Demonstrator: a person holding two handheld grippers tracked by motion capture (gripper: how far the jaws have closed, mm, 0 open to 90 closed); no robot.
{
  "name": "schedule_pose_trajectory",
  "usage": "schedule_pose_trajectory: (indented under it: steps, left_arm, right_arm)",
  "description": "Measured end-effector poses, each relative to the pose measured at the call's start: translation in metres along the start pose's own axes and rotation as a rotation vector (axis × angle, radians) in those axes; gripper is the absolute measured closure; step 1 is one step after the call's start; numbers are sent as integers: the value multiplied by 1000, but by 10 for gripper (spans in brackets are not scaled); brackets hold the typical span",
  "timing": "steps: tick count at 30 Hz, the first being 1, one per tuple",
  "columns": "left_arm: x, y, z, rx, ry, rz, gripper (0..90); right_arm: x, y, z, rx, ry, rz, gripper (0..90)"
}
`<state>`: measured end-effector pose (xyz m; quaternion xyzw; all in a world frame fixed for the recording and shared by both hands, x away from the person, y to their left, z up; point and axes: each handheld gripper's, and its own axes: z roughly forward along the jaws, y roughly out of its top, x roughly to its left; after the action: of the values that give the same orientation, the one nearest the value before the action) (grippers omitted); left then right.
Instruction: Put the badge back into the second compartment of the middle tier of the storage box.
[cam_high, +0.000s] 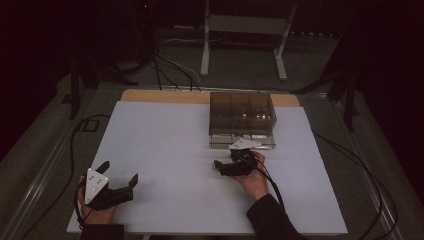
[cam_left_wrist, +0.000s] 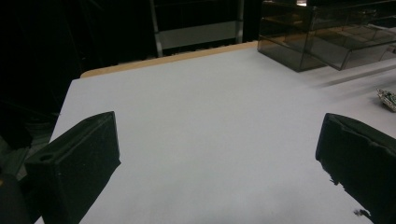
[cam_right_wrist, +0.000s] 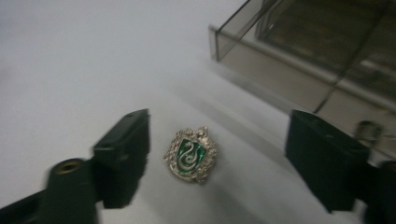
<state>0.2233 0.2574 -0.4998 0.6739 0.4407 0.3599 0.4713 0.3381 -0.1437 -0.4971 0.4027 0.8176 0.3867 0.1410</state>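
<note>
Nearest the high camera, the left gripper (cam_high: 119, 176) rests low on the white table (cam_high: 165, 150) with its jaws spread wide and nothing in them, well apart from the work. Farther in, the right gripper (cam_high: 218, 165) lies close to the tabletop just in front of the smoky clear box (cam_high: 242, 119). From the left gripper view, bare table runs ahead to the wooden edge (cam_left_wrist: 168, 59), the box sits far right, and a small badge (cam_left_wrist: 387, 98) lies at the right margin. In the right gripper view the green and silver badge (cam_right_wrist: 190, 155) lies flat between the parted jaws, nearer the left one, untouched, so nothing is gripped yet. To my eye the jaws should centre on it and come right down to the table before closing, since so thin a thing could slide away. Open table lies to the left; the box wall (cam_right_wrist: 261, 70) crowds the other side.
</note>
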Motion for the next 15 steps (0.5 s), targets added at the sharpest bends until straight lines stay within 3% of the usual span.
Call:
schedule_pose_trajectory:
  steps: [1,2,4,6,10,11,13,15]
  left_arm:
    - [0,0,0,0,0,0,5]
    - [0,0,0,0,0,0,5]
    - [0,0,0,-1,-1,1,5]
    - [0,0,0,0,-1,1,5]
    - [0,0,0,0,-3,0,5]
    - [0,0,0,0,-3,1,5]
    - [0,0,0,0,-4,2,5]
    - [-1,0,0,1,-3,4,5]
  right_arm:
    - [0,0,0,0,0,0,267]
    - [-1,-2,8,40,13,-3,356]
    - [-2,-2,10,46,16,-3,375]
    - [-3,-5,18,96,35,0,485]
    - [-5,-8,23,126,60,14,532]
    - [-4,-8,23,128,78,17,622]
    - [-2,-8,24,136,95,11,639]
    - [1,-8,23,135,81,-20,656]
